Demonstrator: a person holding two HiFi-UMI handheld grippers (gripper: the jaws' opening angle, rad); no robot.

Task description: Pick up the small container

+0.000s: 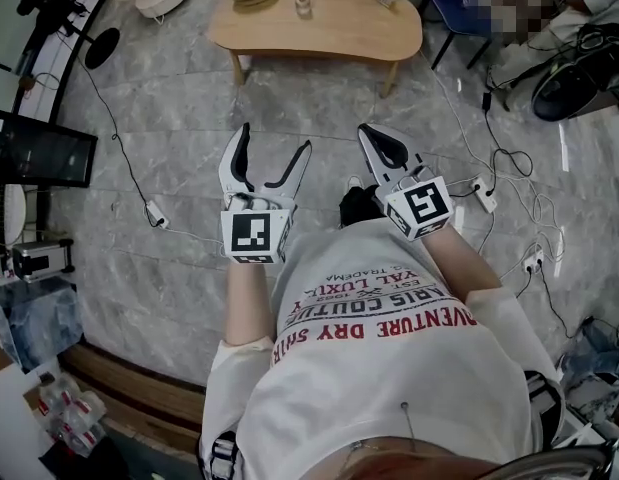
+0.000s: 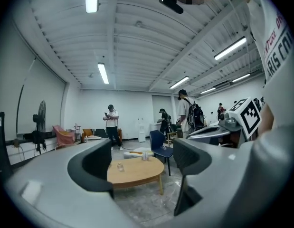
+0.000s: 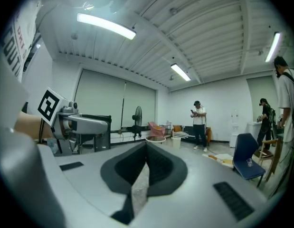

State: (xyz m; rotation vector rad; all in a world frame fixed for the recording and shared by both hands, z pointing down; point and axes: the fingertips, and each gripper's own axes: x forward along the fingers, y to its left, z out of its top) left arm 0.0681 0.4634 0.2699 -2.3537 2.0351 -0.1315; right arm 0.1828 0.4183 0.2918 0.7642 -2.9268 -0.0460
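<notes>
Left gripper (image 1: 276, 138) spread and empty, right gripper (image 1: 369, 134) pressed together, open floor (image 1: 319, 108) before the table (image 1: 339, 28) edge, small container (image 1: 303, 7) beyond.

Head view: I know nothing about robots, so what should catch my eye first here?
Two hand-held tools fill the middle: the left gripper, jaws wide apart and empty, and the right gripper, jaws shut. Beyond them, across the grey floor, stands a low wooden table with the small container on it, untouched.

Bright, even light from ceiling tubes (image 2: 102, 73); soft shadows; gripper views fisheye, dark vignetted corners.
</notes>
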